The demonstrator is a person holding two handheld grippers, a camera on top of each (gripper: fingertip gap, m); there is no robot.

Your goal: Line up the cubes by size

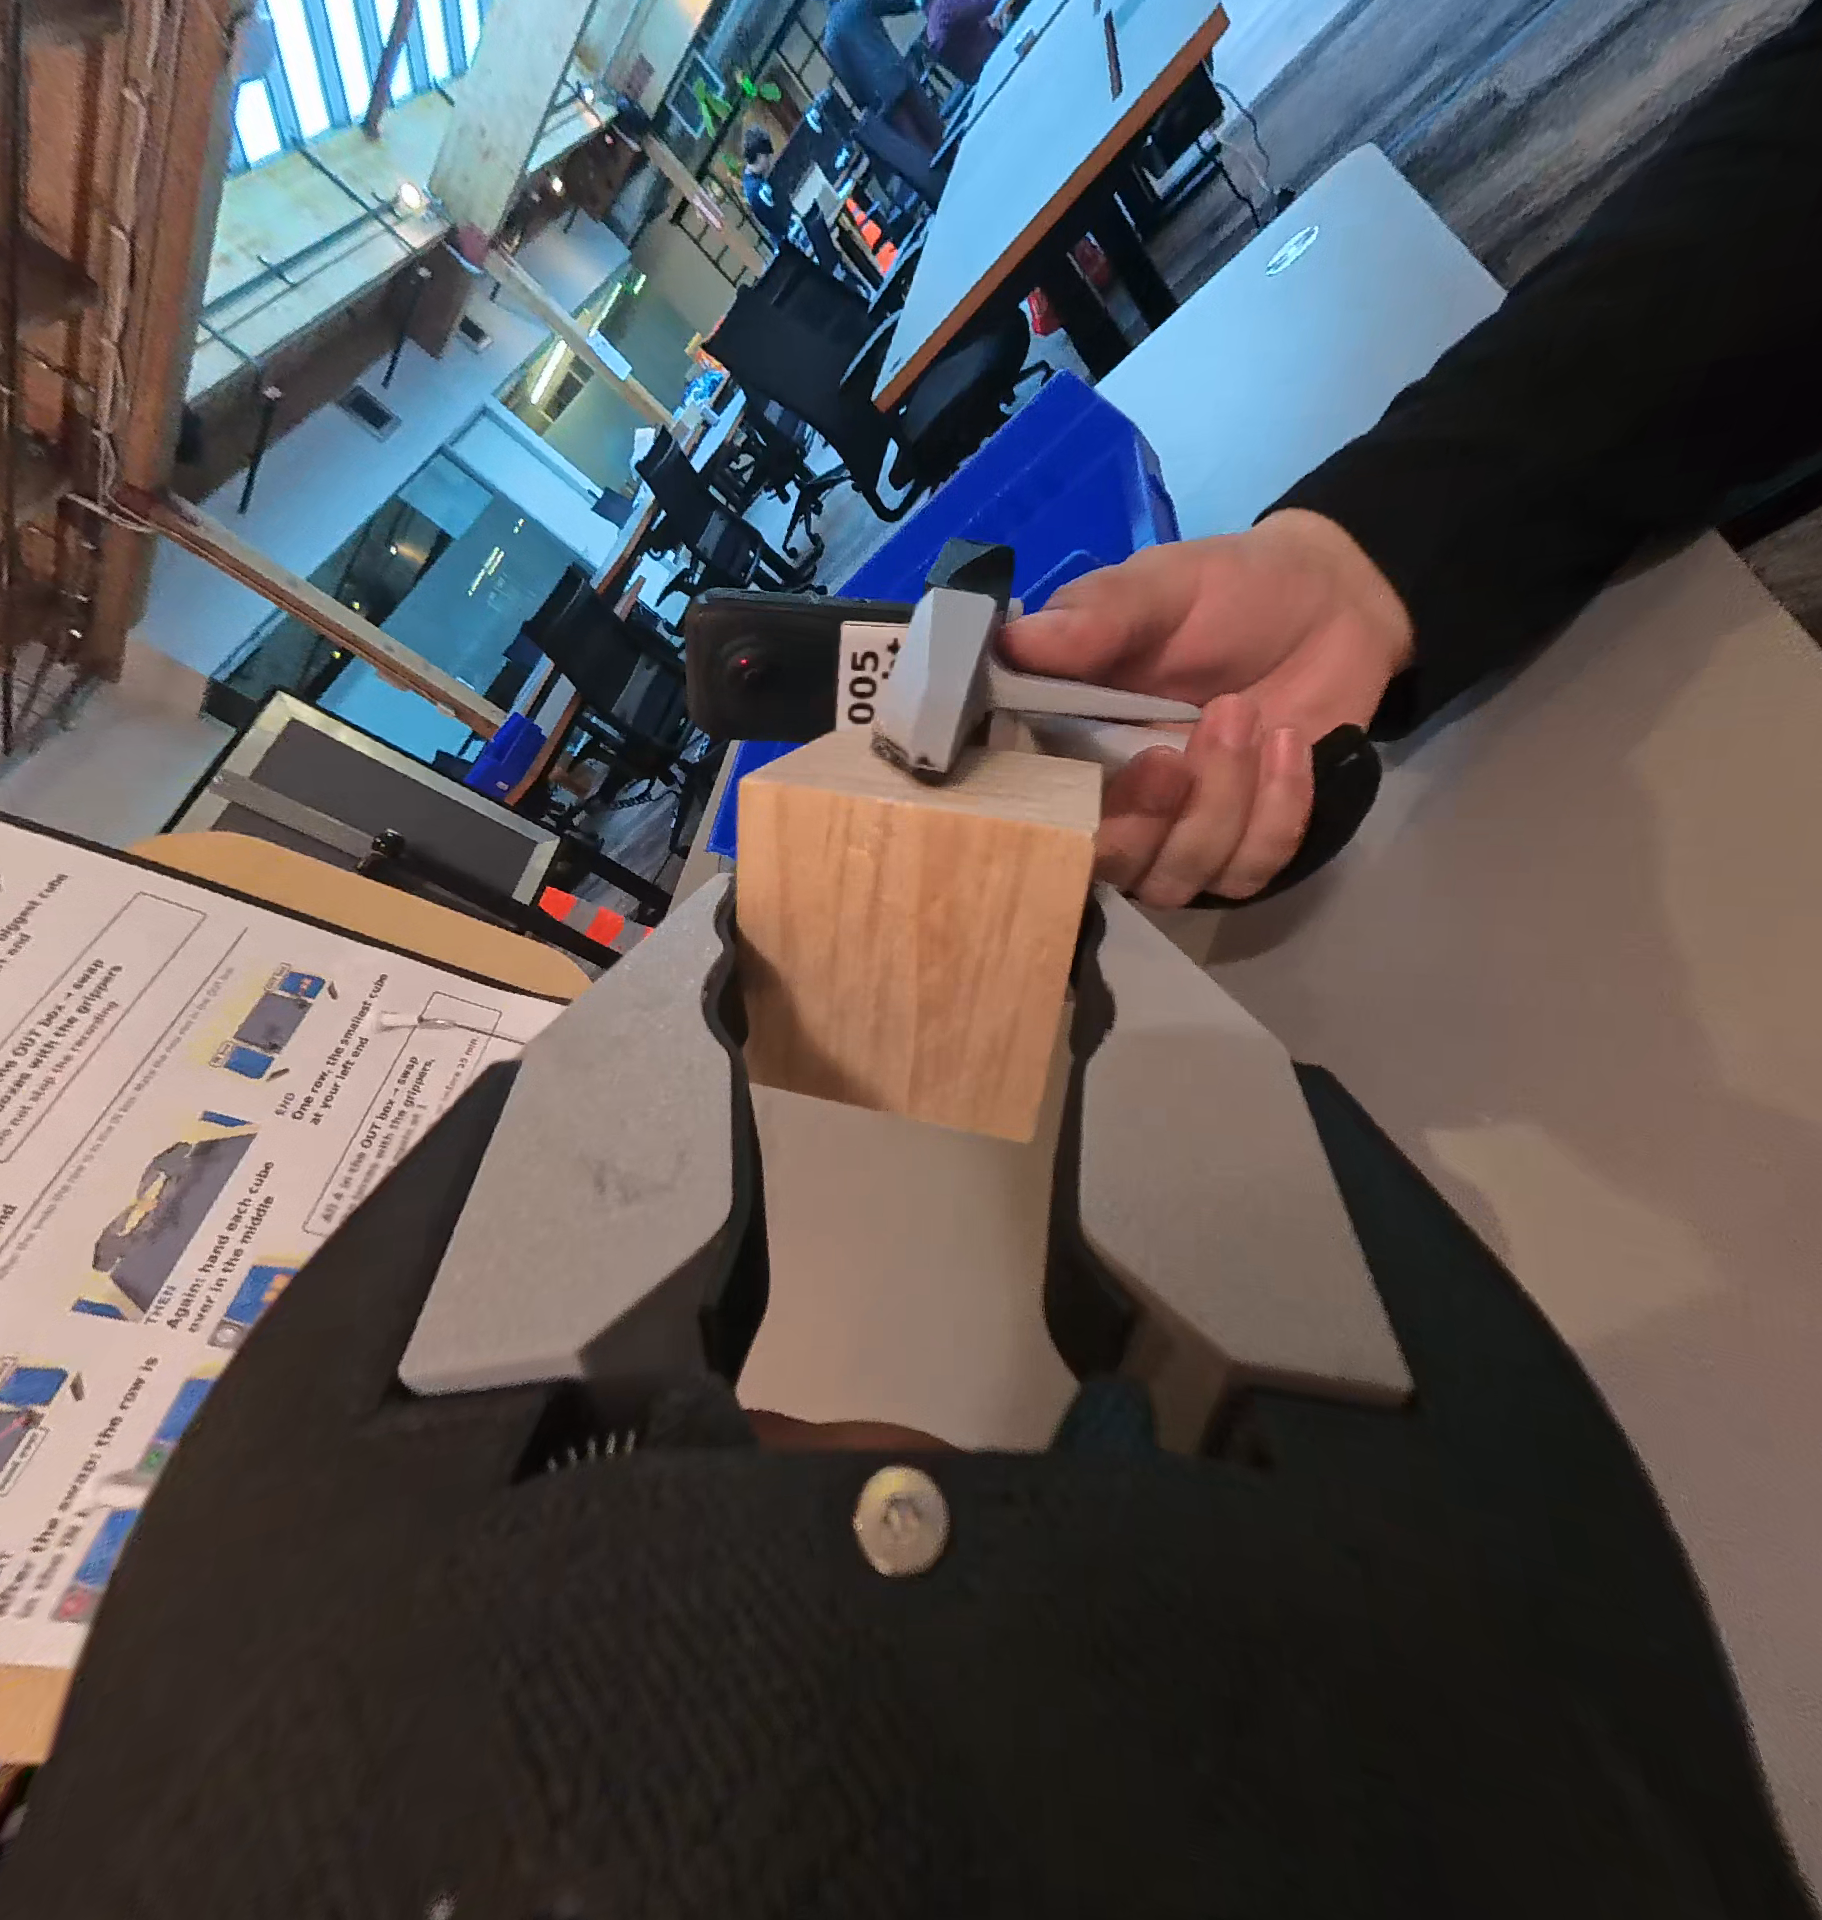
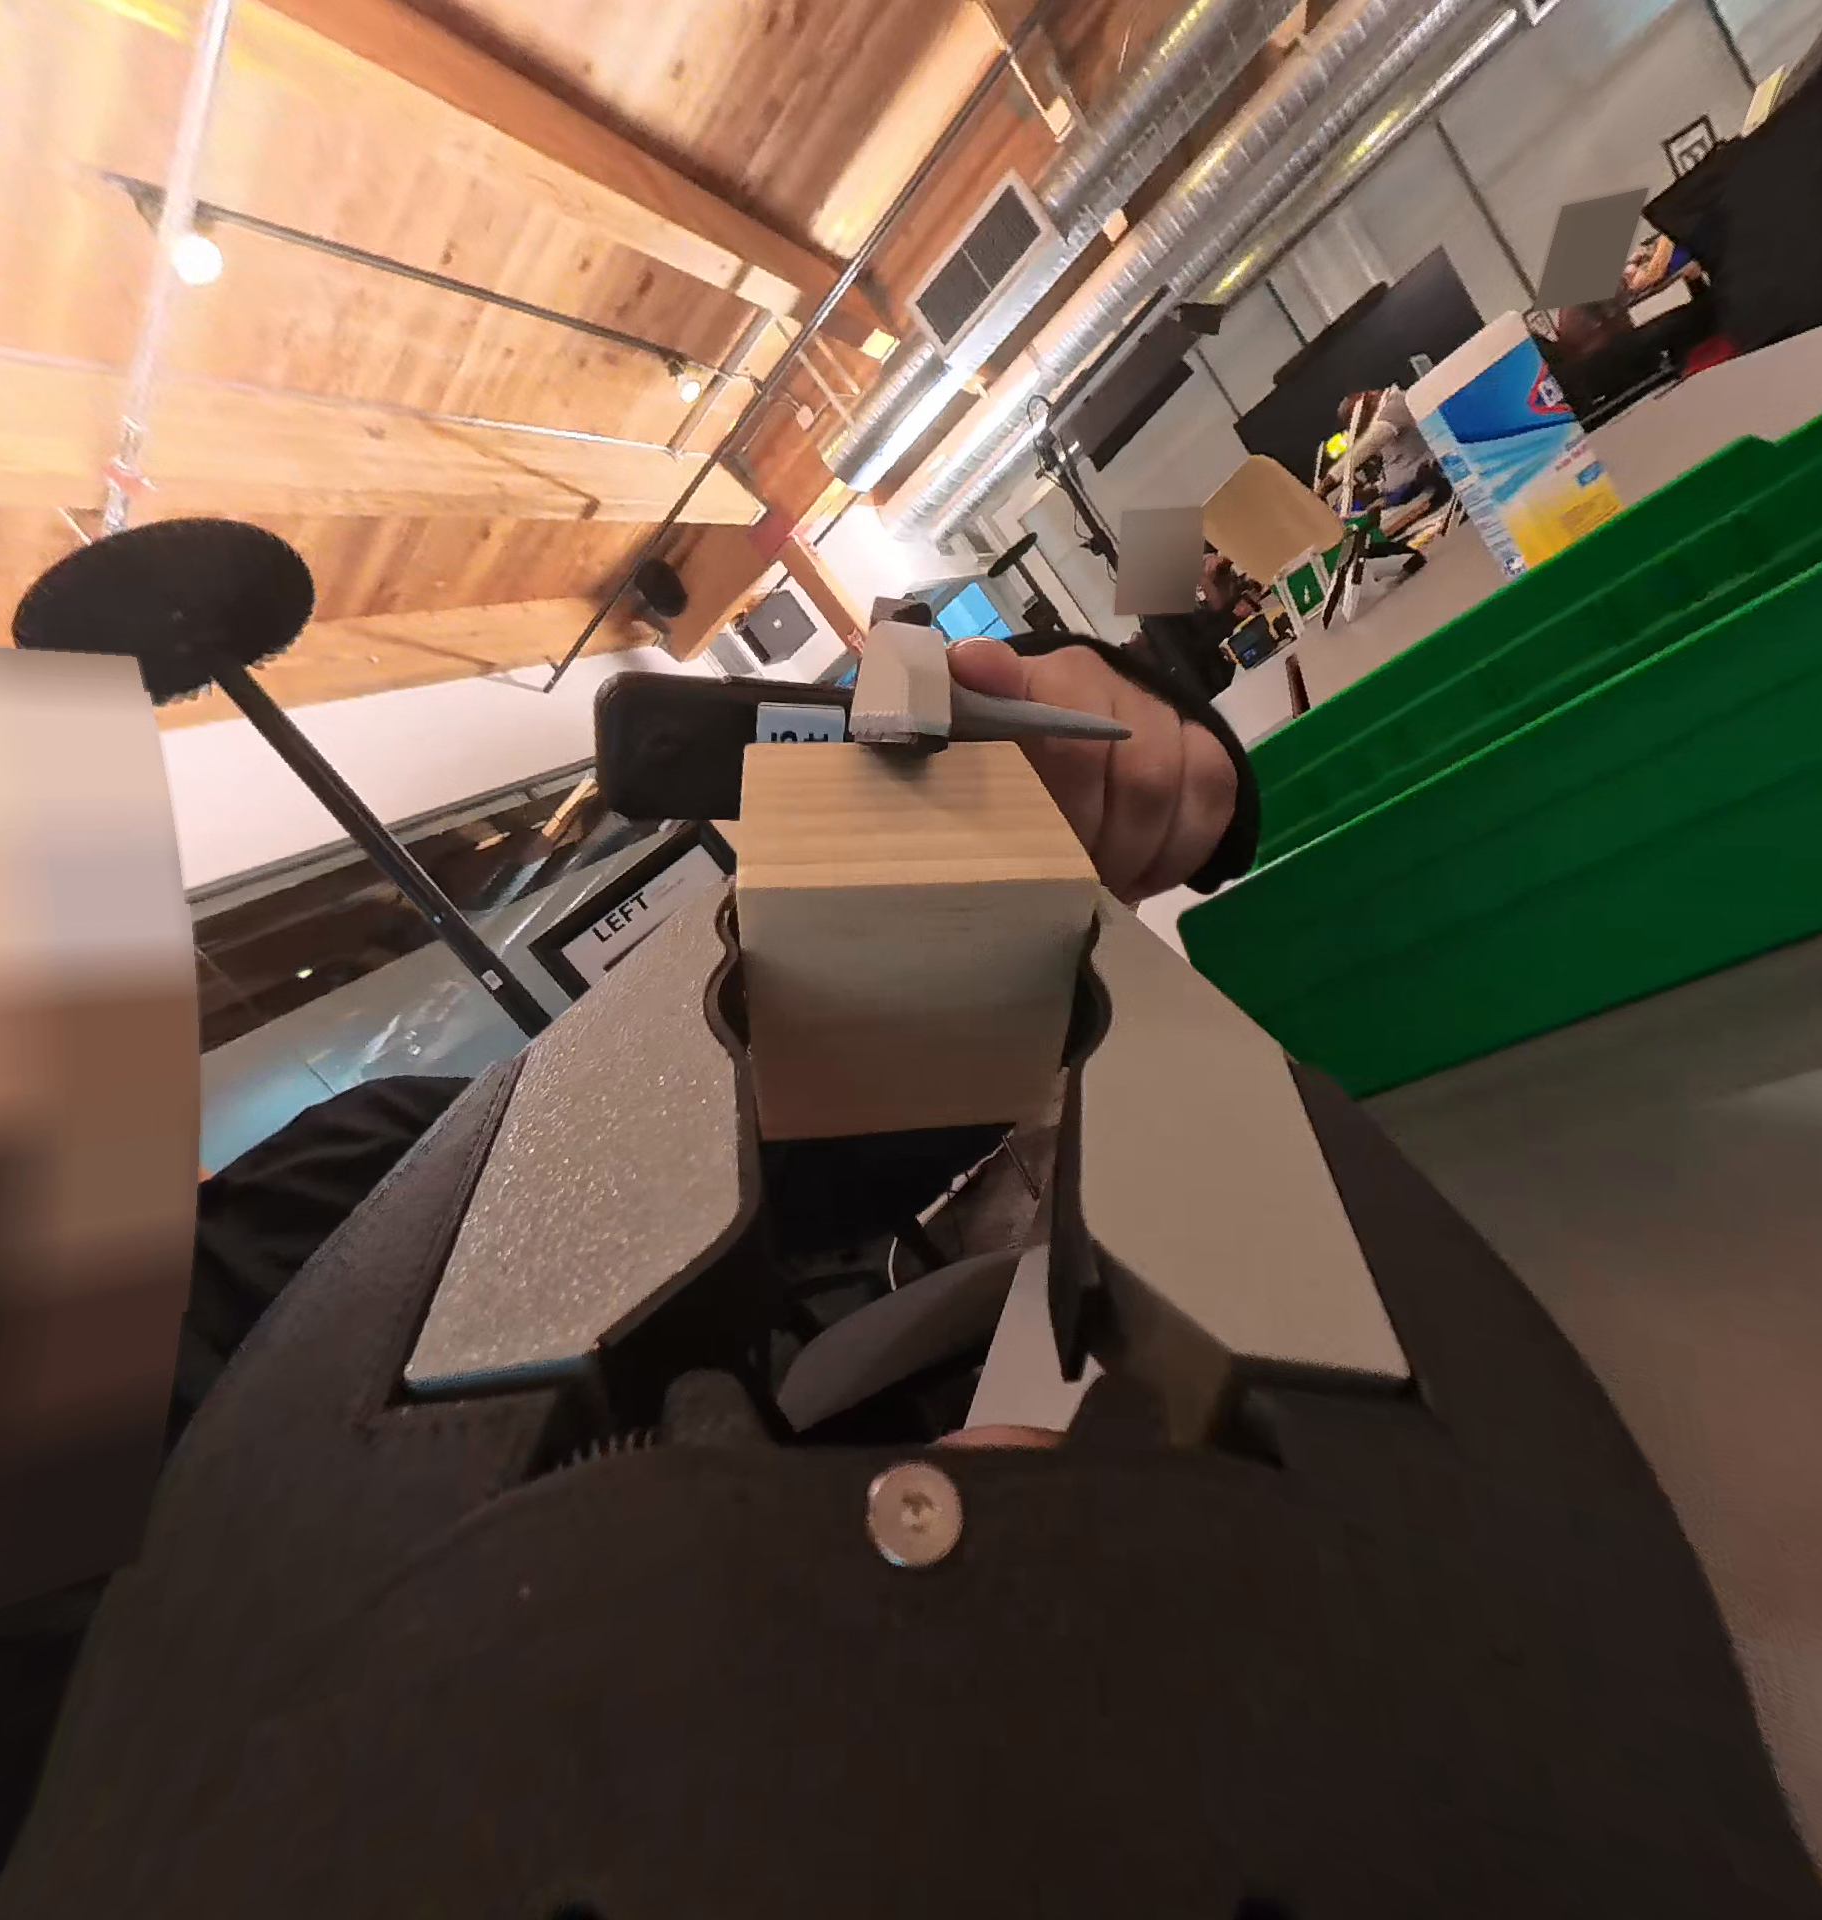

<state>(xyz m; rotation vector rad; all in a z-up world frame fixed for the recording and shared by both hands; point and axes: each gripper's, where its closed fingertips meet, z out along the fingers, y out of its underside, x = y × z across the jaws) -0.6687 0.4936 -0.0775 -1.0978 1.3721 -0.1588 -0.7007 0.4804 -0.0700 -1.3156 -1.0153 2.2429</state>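
One light wooden cube (image 1: 917,935) is held in the air between both grippers. My left gripper (image 1: 907,971) is shut on its two sides. One grey finger (image 1: 933,686) of the right gripper presses on the cube's far top face, with a hand behind it. In the right wrist view the same cube (image 2: 907,987) sits between the fingers of my right gripper (image 2: 912,977), which is shut on it. One finger (image 2: 902,696) of the left gripper lies on its far top face. The other far fingers are hidden behind the cube.
A grey table (image 1: 1509,1091) lies under the grippers. A blue bin (image 1: 1052,468) stands behind the cube. A printed instruction sheet (image 1: 159,1143) lies at the left. Stacked green bins (image 2: 1561,810) stand on the table (image 2: 1613,1299) at the right, with a wipes canister (image 2: 1509,457) beyond.
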